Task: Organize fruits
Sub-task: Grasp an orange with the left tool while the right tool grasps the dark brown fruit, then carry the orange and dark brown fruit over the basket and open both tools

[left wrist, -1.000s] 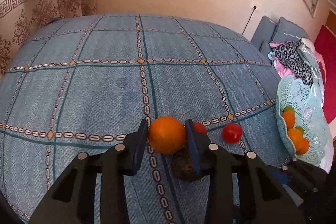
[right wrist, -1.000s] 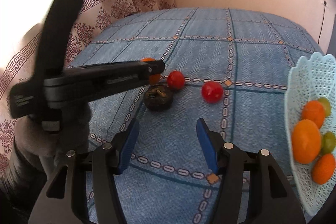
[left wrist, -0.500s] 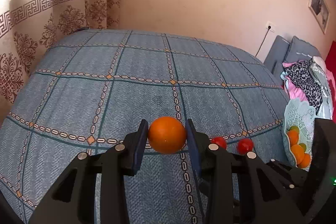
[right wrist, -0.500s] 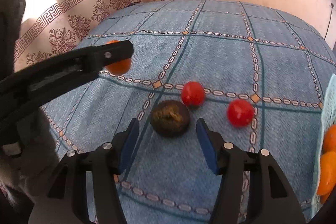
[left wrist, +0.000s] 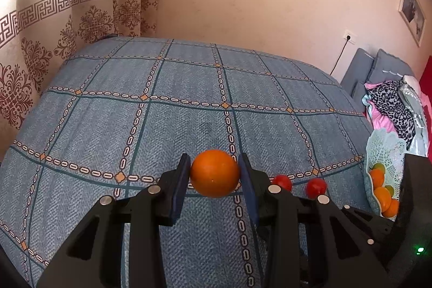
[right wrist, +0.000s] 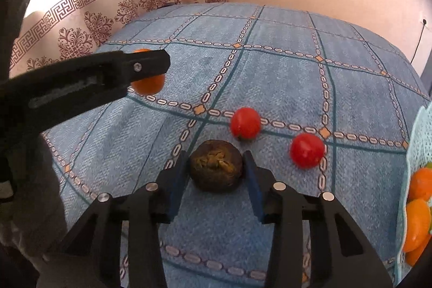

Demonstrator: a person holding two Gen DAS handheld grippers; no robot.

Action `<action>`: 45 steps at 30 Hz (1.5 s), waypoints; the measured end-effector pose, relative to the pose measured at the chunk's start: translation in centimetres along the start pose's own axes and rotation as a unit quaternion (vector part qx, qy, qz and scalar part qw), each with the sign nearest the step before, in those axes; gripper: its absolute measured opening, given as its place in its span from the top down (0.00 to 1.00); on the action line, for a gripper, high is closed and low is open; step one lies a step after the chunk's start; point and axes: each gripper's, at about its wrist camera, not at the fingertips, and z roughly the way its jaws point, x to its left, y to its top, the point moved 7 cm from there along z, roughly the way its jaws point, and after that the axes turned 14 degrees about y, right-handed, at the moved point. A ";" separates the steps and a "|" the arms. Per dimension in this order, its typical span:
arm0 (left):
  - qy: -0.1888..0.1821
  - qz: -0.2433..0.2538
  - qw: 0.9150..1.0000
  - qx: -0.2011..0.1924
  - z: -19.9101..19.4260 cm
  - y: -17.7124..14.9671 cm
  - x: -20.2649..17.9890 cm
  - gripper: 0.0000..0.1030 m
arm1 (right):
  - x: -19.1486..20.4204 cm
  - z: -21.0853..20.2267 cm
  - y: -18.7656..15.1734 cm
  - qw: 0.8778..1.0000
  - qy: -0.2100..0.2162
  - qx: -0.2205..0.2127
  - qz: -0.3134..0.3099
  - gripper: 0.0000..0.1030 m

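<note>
My left gripper [left wrist: 214, 173] is shut on an orange [left wrist: 214, 172] and holds it above the blue bedspread; the orange also shows in the right wrist view [right wrist: 148, 81]. My right gripper [right wrist: 216, 169] is open, its jaws on either side of a dark brown fruit [right wrist: 215, 169] lying on the bed. Two red tomatoes [right wrist: 245, 122] [right wrist: 307, 150] lie just beyond it. A pale blue lace basket [left wrist: 384, 153] with oranges and green fruits stands at the right, also in the right wrist view [right wrist: 421, 142].
The patterned blue bedspread [left wrist: 189, 109] covers a wide bed. Curtains [left wrist: 67, 26] hang at the left and a wall at the back. Grey pillows and a pile of clothes [left wrist: 391, 101] lie at the far right.
My left gripper has lifted the orange up and away from the other fruits. My right gripper has moved forward and down until its open jaws flank the dark brown fruit.
</note>
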 end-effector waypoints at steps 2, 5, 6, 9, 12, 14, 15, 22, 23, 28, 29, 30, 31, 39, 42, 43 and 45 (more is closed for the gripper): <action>-0.002 0.004 1.000 0.000 0.0 -0.1 -0.2 0.64 | 0.0 -1.0 -0.3 1.000 0.003 -0.007 0.005 0.59; -0.004 0.008 1.000 -0.002 -0.3 -0.2 -0.6 0.64 | -0.1 -2.6 -0.5 1.000 0.007 -0.022 0.012 0.59; -0.006 0.010 1.000 -0.003 -0.4 -0.3 -0.7 0.64 | -0.2 -3.1 -0.5 1.000 0.008 -0.026 0.014 0.59; -0.007 0.014 1.000 -0.005 -0.7 -0.6 -1.2 0.64 | -0.3 -4.8 -0.6 0.999 0.011 -0.041 0.021 0.59; -0.009 0.017 1.000 -0.006 -1.1 -0.9 -1.5 0.64 | -0.4 -6.2 -0.8 0.998 0.013 -0.052 0.025 0.59; -0.010 0.018 1.000 -0.006 -1.3 -1.1 -1.7 0.64 | -0.4 -7.0 -1.0 0.998 0.013 -0.060 0.028 0.59; -0.011 0.018 1.000 -0.007 -1.5 -1.2 -1.8 0.64 | -0.5 -7.3 -1.1 0.997 0.014 -0.063 0.030 0.59; -0.021 0.029 0.999 -0.015 -3.3 -1.9 -3.3 0.64 | -1.1 -9.6 -1.7 0.996 0.011 -0.082 0.041 0.59; -0.024 0.032 0.999 -0.017 -3.6 -2.0 -3.6 0.64 | -1.3 -9.9 -1.8 0.995 0.010 -0.084 0.042 0.59; -0.031 0.043 0.998 -0.022 -4.8 -2.4 -5.1 0.64 | -2.2 -11.9 -2.1 0.993 0.003 -0.102 0.050 0.59; -0.033 0.046 0.998 -0.023 -4.9 -2.4 -5.4 0.64 | -2.5 -12.3 -2.2 0.993 0.001 -0.106 0.052 0.59; -0.034 0.050 0.998 -0.024 -5.1 -2.4 -5.8 0.64 | -2.8 -12.8 -2.2 0.992 -0.001 -0.110 0.054 0.59; -0.036 0.053 0.998 -0.025 -5.3 -2.3 -6.1 0.64 | -3.1 -13.3 -2.3 0.992 -0.004 -0.115 0.057 0.59; -0.049 0.085 0.995 -0.030 -6.5 -2.4 -9.7 0.64 | -6.0 -17.5 -3.3 0.986 -0.032 -0.148 0.074 0.59; -0.054 0.098 0.993 -0.032 -6.9 -2.5 -11.1 0.64 | -7.6 -19.3 -3.9 0.982 -0.048 -0.160 0.085 0.59; -0.055 0.102 0.993 -0.033 -7.1 -2.5 -11.6 0.64 | -8.2 -20.0 -4.3 0.981 -0.054 -0.165 0.090 0.59; -0.059 0.110 0.992 -0.034 -7.3 -2.6 -12.5 0.64 | -9.3 -21.1 -4.7 0.978 -0.066 -0.173 0.098 0.59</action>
